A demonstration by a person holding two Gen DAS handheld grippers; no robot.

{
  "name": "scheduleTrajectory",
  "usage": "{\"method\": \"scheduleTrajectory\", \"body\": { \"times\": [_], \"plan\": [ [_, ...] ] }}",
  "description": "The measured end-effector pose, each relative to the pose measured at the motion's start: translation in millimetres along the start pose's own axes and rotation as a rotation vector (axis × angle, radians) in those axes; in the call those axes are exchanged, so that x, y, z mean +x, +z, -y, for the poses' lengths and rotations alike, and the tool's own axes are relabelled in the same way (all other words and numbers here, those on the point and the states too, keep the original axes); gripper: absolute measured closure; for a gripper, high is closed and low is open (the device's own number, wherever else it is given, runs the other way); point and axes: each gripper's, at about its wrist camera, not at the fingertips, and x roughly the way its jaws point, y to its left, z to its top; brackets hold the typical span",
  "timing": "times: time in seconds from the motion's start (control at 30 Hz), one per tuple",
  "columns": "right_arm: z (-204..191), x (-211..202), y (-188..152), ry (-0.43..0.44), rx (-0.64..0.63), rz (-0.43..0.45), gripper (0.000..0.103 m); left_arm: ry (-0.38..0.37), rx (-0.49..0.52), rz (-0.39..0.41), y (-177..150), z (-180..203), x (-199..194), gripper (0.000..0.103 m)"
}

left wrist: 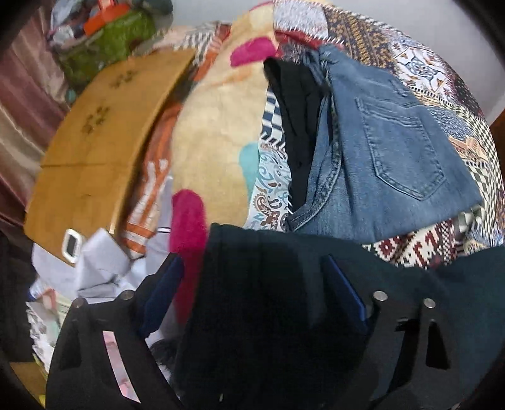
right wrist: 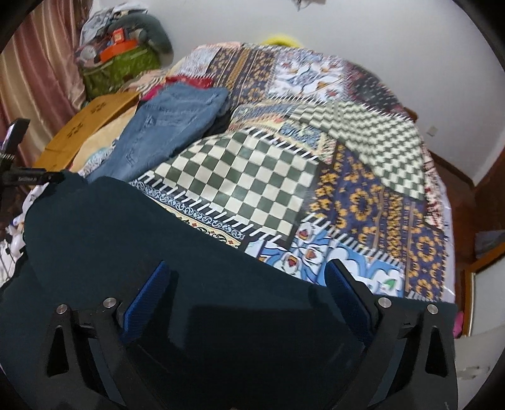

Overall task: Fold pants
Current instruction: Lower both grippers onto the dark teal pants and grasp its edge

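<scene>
My left gripper [left wrist: 252,280] had its blue pads [left wrist: 164,284] spread wide, with the dark pants [left wrist: 262,302] lying between and under them; no pad pressed the cloth that I could see. My right gripper [right wrist: 249,293] was spread just as wide, its pads [right wrist: 148,299] standing apart over the same dark pants [right wrist: 142,239], which filled the lower part of both views and lay on the patchwork bedspread [right wrist: 363,195]. Beyond the left gripper sat folded jeans [left wrist: 394,157], back pocket up, with a black garment [left wrist: 300,126] tucked just beside them on the left. Left of that lay a cream blanket [left wrist: 214,126] with pink and teal patches, and further left a wooden board [left wrist: 104,132]. In the right view the jeans [right wrist: 170,126] sat at the far left of the bed, near the board [right wrist: 88,123]. A green bag [right wrist: 120,69] stood by the curtain [right wrist: 41,63], against the white wall [right wrist: 347,28]
</scene>
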Motion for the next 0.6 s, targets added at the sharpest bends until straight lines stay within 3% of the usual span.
{"method": "scheduleTrajectory", "body": {
  "times": [0.07, 0.13, 0.3, 0.4, 0.47, 0.53, 0.6],
  "plan": [
    [-1, 12, 6, 0.026, -0.012, -0.035, 0.013, -0.019, -0.022, -0.055, 4, 0, 15, 0.032],
    [-1, 21, 8, 0.066, -0.007, -0.054, 0.018, -0.025, -0.057, -0.101, 5, 2, 29, 0.037],
    [5, 41, 8, 0.214, 0.077, -0.120, 0.040, 0.028, -0.042, -0.070, 0, 8, 29, 0.053],
    [7, 43, 7, 0.246, 0.092, -0.145, 0.046, 0.020, -0.038, -0.057, -5, 7, 21, 0.075],
    [8, 40, 6, 0.247, 0.076, -0.158, 0.056, 0.021, -0.033, -0.050, -9, 6, 14, 0.078],
    [10, 35, 3, 0.229, 0.062, -0.163, 0.076, 0.035, -0.019, -0.030, -14, 5, 3, 0.080],
    [9, 26, -5, 0.199, 0.037, -0.150, 0.086, 0.037, -0.022, -0.006, -19, 1, -10, 0.082]
  ]
}}
